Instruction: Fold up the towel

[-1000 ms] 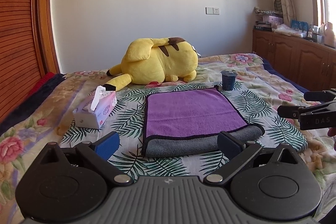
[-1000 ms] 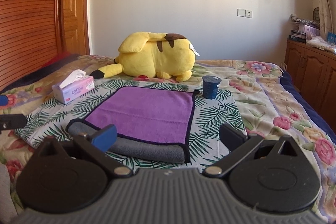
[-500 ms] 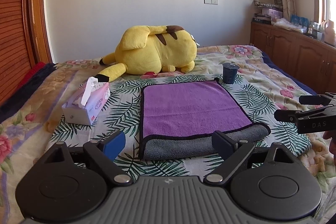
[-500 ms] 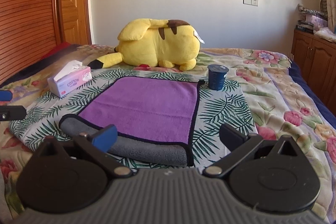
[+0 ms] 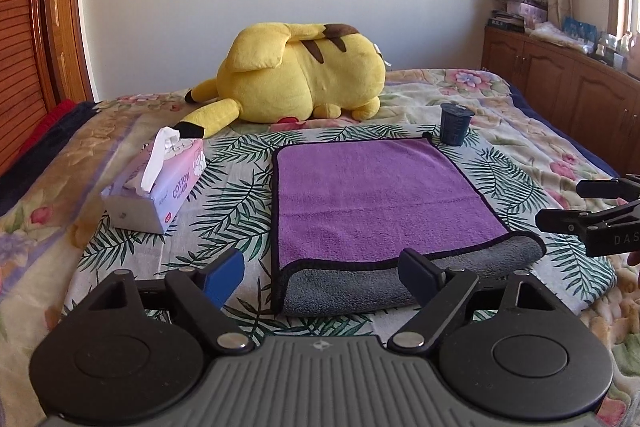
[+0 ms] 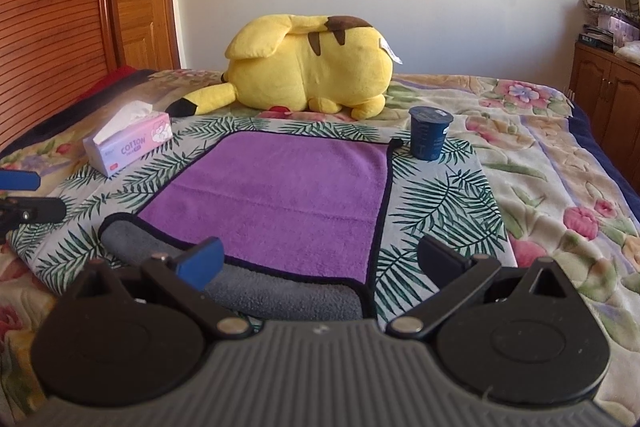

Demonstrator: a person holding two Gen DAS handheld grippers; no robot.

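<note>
A purple towel (image 5: 376,195) with black trim lies flat on the bed, its near edge turned over to show the grey underside. It also shows in the right wrist view (image 6: 280,199). My left gripper (image 5: 324,273) is open and empty, just before the towel's near left corner. My right gripper (image 6: 316,259) is open and empty, just before the towel's near right corner. The right gripper shows at the right edge of the left wrist view (image 5: 588,211).
A tissue box (image 5: 156,187) lies left of the towel. A dark blue cup (image 5: 454,125) stands at the towel's far right corner. A yellow plush toy (image 5: 296,75) lies behind. Wooden cabinets (image 5: 560,83) line the right wall.
Both grippers have moved forward and lower toward the towel's near edge. Both stay open. The towel has not moved.
</note>
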